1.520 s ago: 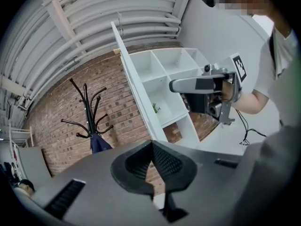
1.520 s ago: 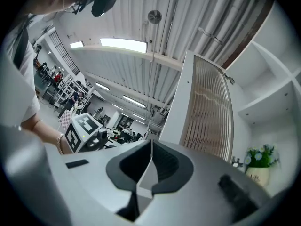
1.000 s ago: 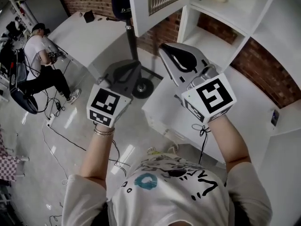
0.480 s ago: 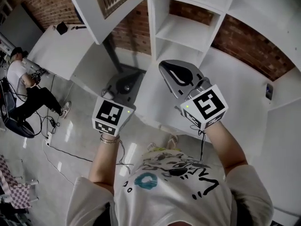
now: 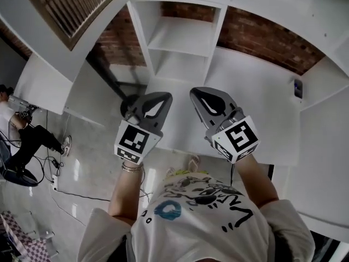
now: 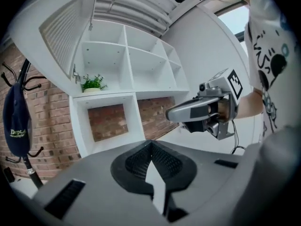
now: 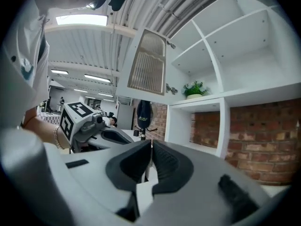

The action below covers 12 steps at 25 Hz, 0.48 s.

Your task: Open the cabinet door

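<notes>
Left gripper [image 5: 157, 100] and right gripper [image 5: 208, 98] both had their jaws pressed together on nothing. They had come down from the shelving to hang side by side over the white counter [image 5: 262, 86]. Beyond them the white cabinet [image 5: 182, 34] stood exposed, its louvred cabinet door [image 5: 68, 7] swung wide at upper left, well apart from either gripper. A small potted plant [image 6: 92, 83] sat on a shelf near the door. The opening looked finished.
</notes>
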Tool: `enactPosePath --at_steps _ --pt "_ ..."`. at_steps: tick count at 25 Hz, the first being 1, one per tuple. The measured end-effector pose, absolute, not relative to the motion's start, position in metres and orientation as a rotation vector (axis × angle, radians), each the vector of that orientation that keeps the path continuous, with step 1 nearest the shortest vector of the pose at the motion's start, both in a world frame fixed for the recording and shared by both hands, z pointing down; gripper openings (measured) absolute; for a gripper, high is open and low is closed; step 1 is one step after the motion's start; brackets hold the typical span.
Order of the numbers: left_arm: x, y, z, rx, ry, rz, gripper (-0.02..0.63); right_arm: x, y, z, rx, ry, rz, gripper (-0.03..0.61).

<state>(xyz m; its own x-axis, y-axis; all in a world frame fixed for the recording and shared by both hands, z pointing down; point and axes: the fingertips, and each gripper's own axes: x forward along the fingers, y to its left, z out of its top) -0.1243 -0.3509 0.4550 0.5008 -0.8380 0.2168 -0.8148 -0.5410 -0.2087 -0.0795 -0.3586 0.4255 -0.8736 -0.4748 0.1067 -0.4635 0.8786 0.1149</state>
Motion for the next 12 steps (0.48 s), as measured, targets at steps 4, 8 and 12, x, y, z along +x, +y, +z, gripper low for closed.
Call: enactPosePath --at_steps 4,8,12 --pt "-0.090 -0.366 0.469 -2.707 1.365 -0.459 0.012 -0.043 -0.375 0.448 0.842 -2.878 -0.024 0.032" --pt "-0.061 -0.379 0.486 -2.756 1.273 -0.482 0.012 -0.010 -0.390 0.463 0.930 -2.863 0.040 0.031" --pt "-0.035 -0.389 0.500 -2.795 1.226 -0.473 0.012 0.016 -0.399 0.475 0.969 -2.863 0.078 0.031"
